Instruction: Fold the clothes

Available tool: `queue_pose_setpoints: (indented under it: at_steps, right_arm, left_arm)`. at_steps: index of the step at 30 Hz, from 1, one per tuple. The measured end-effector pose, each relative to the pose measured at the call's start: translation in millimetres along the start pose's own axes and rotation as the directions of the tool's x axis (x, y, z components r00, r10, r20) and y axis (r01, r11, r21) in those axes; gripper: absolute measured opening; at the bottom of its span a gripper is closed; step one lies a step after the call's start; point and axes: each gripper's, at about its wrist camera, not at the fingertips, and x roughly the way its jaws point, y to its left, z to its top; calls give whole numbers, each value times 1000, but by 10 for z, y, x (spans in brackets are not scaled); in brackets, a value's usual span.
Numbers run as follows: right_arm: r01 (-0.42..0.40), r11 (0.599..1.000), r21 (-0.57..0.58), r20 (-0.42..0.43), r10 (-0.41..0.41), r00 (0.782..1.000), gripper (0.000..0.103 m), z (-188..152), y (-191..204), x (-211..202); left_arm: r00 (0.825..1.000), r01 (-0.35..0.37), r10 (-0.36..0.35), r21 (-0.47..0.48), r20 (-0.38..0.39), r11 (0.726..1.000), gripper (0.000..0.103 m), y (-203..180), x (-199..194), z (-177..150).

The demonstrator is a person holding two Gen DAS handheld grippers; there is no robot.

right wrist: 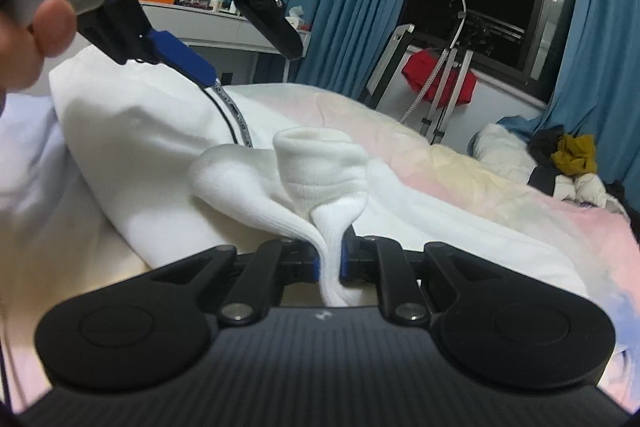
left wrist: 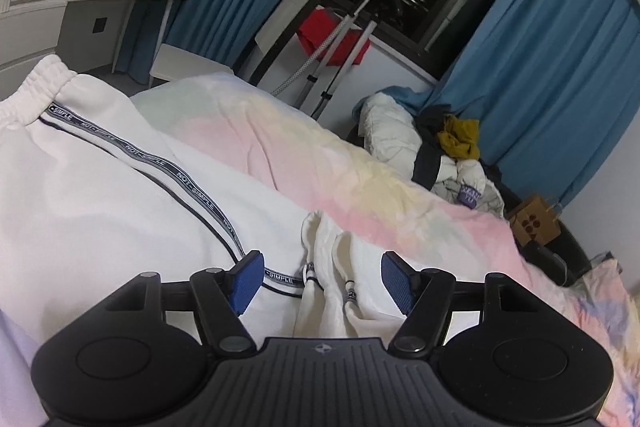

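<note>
White trousers (left wrist: 100,187) with a lettered side stripe lie across the near left of the pastel bed (left wrist: 304,147). The left gripper (left wrist: 322,281) hangs spread above their bunched cuffs, gripping nothing. The right gripper (right wrist: 330,259) is clamped on a ribbed cuff (right wrist: 320,163).

White pants (left wrist: 100,195) on my pastel bed.
I see a dark stripe (left wrist: 192,183) with letters, a pink and yellow blanket (left wrist: 360,179), blue curtains (left wrist: 540,75), and blue pads (left wrist: 394,281).
</note>
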Motion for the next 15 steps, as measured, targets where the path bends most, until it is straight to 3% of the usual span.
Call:
queue_pose_setpoints:
  at_steps: [6,9,11,13,15]
  right_arm:
    - [-46,998,37,-8,46,999,20,-3,29,-1]
    - [-86,992,88,-2,87,996,39,1,-43,-29]
    - [-181,974,133,-4,183,983,67,24,-80,-92]
    - [-251,953,170,15,253,967,72,37,-89,-200]
    - [-254,951,178,25,254,967,72,63,-88,-326]
  left_arm:
    - [999,-25,26,79,-19,997,70,-104,51,-158]
    - [999,-28,30,76,-27,997,70,-104,70,-215]
    - [999,-29,31,62,-28,998,70,-91,70,-226]
    - [999,-23,24,61,-24,998,70,-97,62,-215]
    - [1000,-24,24,72,-5,997,72,-119,40,-203]
